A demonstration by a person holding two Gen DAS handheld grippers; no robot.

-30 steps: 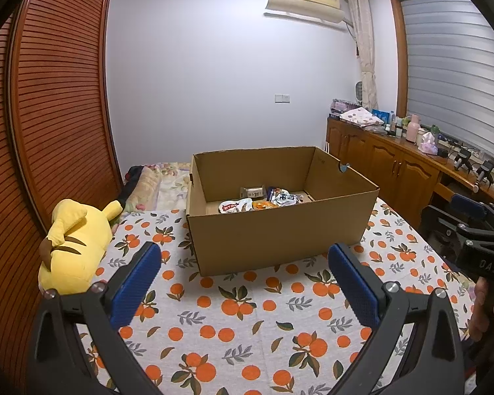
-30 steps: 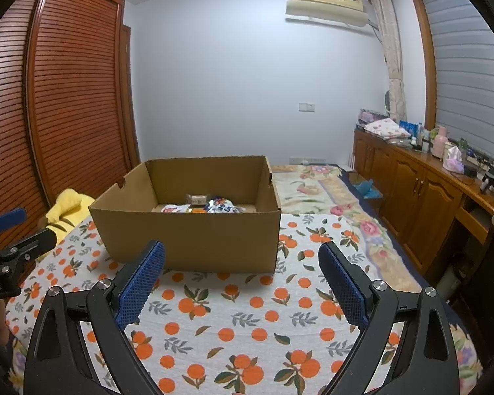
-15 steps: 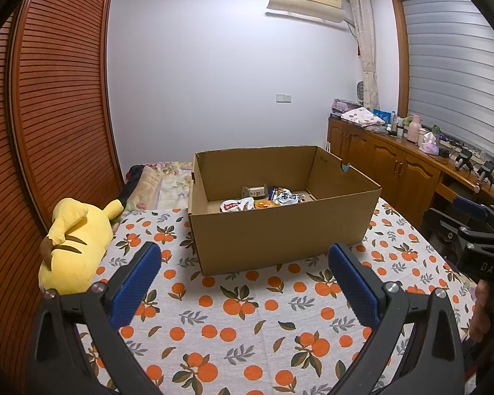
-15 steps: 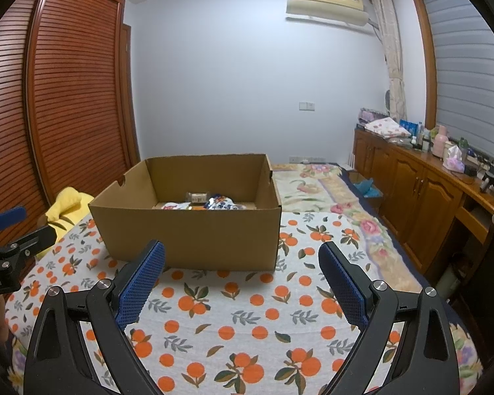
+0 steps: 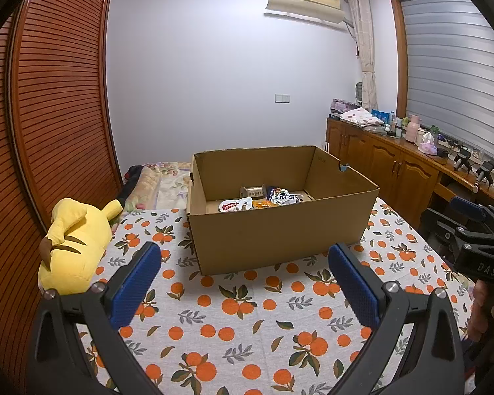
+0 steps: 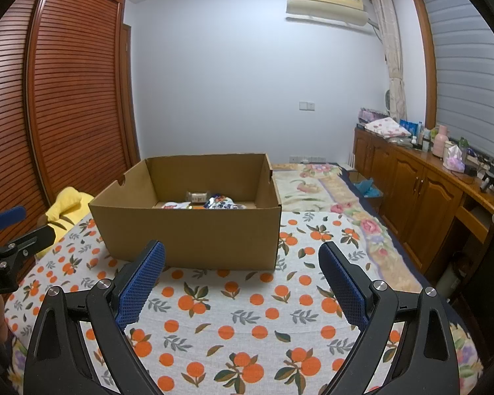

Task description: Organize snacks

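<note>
An open cardboard box [image 5: 280, 230] [image 6: 194, 233] stands on the orange-print cloth, with several snack packets [image 5: 263, 199] [image 6: 210, 202] lying on its floor near the back. My left gripper [image 5: 243, 279] is open and empty, hovering over the cloth short of the box's near wall. My right gripper [image 6: 242, 283] is likewise open and empty in front of the box. Each gripper shows at the edge of the other's view, the right one [image 5: 474, 230] held by a hand, the left one [image 6: 10, 233] at the far left.
A yellow plush toy [image 5: 72, 240] lies left of the box against the slatted wooden doors [image 5: 49, 115]. A floral quilt [image 6: 316, 187] spreads behind and right of the box. Wooden cabinets [image 6: 421, 191] with bottles and clutter line the right wall.
Both views have drifted very slightly; the box and snacks stay where they were and both grippers remain open.
</note>
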